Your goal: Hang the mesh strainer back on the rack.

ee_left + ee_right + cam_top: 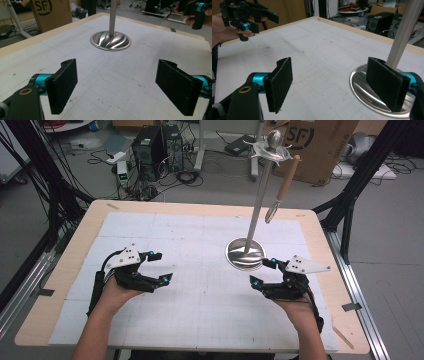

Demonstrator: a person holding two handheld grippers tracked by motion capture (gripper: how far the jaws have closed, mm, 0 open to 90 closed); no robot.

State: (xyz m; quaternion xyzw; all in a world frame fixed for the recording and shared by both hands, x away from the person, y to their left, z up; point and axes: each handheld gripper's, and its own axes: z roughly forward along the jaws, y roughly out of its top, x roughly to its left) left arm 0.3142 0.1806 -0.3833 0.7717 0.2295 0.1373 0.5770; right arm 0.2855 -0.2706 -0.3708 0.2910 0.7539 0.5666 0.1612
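Left gripper (159, 267) sits in my left hand (116, 292), lower left of the high view, jaws spread wide w/ nothing between them. In the left gripper view both pads (62, 86) frame bare mat only. Right gripper (264, 271) is at lower center-right, also spread and empty, parked just beside the stand's round steel base (245, 254). In the right gripper view its far pad (384, 82) overlaps the base rim (362, 92); can't tell if it's touching.

Outward from there: the stand's pole (258, 202) rises from the base toward the top of the frame, capped by a hook crown (271, 150). A wooden-handled utensil (283, 187) hangs from it at upper right, metal tip down; looks like a small fork, too small to be sure. White grid mat (200, 295) covers the table (70, 255).

My read: start of the job, approach not begun. Next move prob. calls for lifting the right gripper up to the wooden handle, closing on it, then unhooking w/o tipping the stand.
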